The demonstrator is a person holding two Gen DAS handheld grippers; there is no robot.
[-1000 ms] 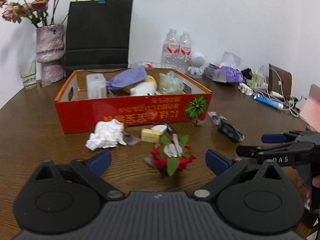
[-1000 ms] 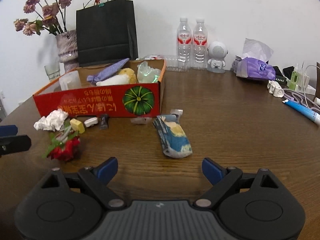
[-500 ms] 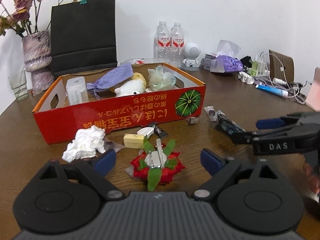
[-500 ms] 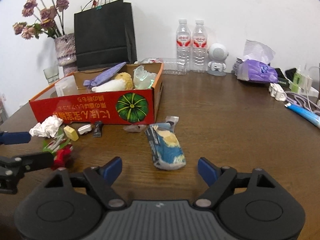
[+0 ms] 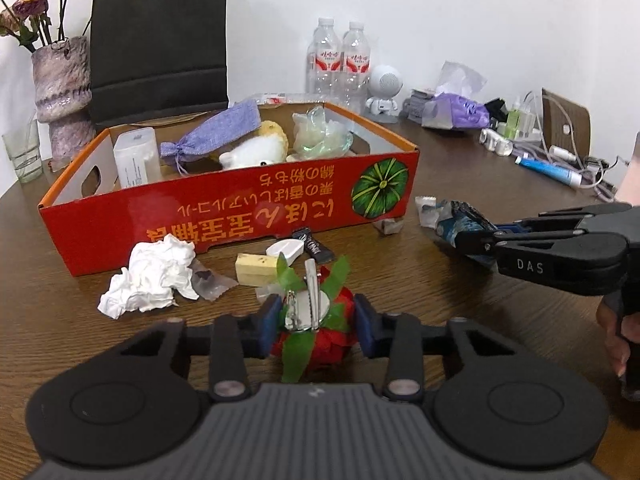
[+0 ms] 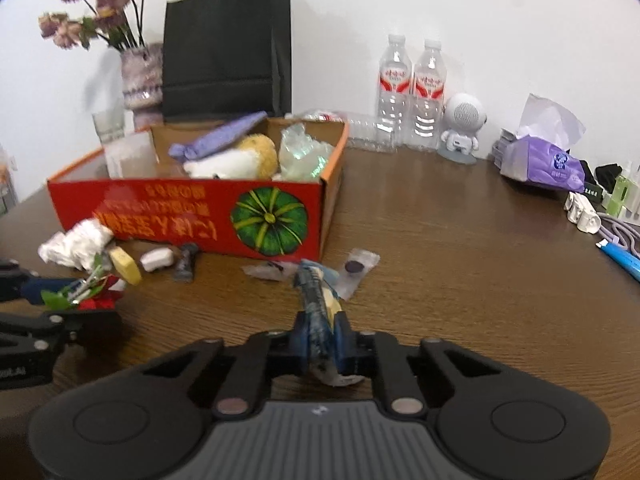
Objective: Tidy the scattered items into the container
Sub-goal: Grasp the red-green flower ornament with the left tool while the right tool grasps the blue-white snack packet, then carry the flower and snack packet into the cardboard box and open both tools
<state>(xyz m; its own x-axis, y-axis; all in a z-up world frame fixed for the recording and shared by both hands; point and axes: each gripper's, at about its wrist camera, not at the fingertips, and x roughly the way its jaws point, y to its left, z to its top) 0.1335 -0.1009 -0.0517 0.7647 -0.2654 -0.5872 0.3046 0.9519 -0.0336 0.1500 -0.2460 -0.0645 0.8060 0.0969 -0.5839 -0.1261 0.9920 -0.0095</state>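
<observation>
The red cardboard box point(image 5: 240, 216) point(image 6: 180, 208) holds a purple pouch, a plush toy, clear plastic and a white container. My left gripper point(image 5: 316, 326) is closing its jaws, and the blue pads press both sides of the red flower clip point(image 5: 312, 344) point(image 6: 96, 300) on the table. My right gripper point(image 6: 320, 344) point(image 5: 476, 232) is shut on the near end of the blue snack packet point(image 6: 316, 300) point(image 5: 456, 220). A crumpled tissue point(image 5: 152, 276), a yellow block point(image 5: 256, 270), a white piece point(image 5: 286, 248) and a dark candy bar point(image 5: 314, 242) lie before the box.
A black paper bag point(image 5: 160, 32), a flower vase point(image 5: 62, 80) and a glass point(image 5: 22, 152) stand behind the box. Two water bottles point(image 6: 412, 92), a small white robot figure point(image 6: 460, 128), a purple tissue pack point(image 6: 540, 160), cables and a blue tube point(image 5: 548, 168) fill the right. Clear wrappers point(image 6: 356, 268) lie near the packet.
Both grippers moved forward and closed: the left one around the red flower clip, the right one onto the blue snack packet. The packet's near end now stands pinched and turned on edge.
</observation>
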